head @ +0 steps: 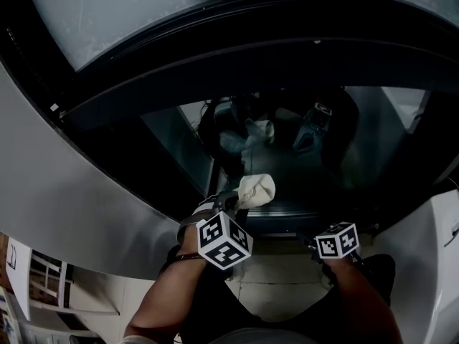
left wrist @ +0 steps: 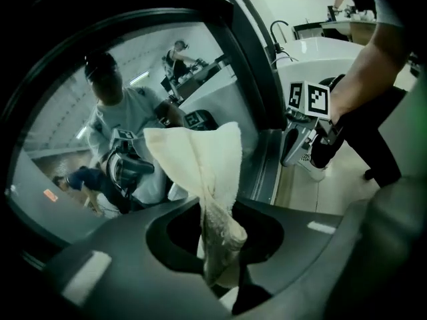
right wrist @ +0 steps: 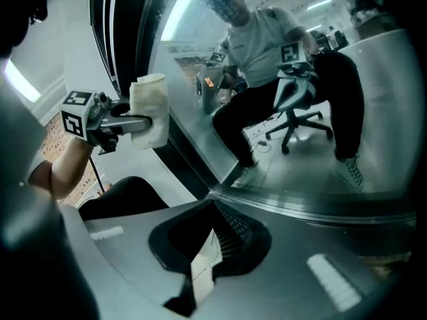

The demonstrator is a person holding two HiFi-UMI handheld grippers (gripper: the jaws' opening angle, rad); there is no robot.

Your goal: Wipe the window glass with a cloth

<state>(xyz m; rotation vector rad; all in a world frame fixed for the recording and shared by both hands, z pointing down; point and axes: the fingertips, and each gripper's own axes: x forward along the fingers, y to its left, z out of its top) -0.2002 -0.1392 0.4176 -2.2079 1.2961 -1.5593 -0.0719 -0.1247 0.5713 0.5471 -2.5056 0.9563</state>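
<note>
Dark window glass [head: 172, 142] in a black frame [head: 215, 63] fills the head view and mirrors the person. The left tongs [head: 233, 201] point at it, with a pale cloth [head: 257, 190] bunched just beyond their tips, close to the pane. The right tongs [head: 318, 248] hang well to the side of them, over pale floor [head: 280, 278].

Seen from the left gripper view, the left tongs [left wrist: 220, 272] are clenched on the cloth's [left wrist: 200, 162] twisted tail. Its free part fans out ahead of the tips, before the glass [left wrist: 60, 152]. It looks soft, light and floppy, likely to fold rather than press flat, so a hold nearer the wad would probably wipe better.

Seen from the right gripper view, the right tongs [right wrist: 200, 272] stand slightly parted, with nothing between them but a light sliver. Only this view shows the left tongs [right wrist: 133, 122] side-on, carrying the cloth [right wrist: 150, 109] at the edge of the glass [right wrist: 200, 52]. Whether cloth and pane touch, no view settles.
</note>
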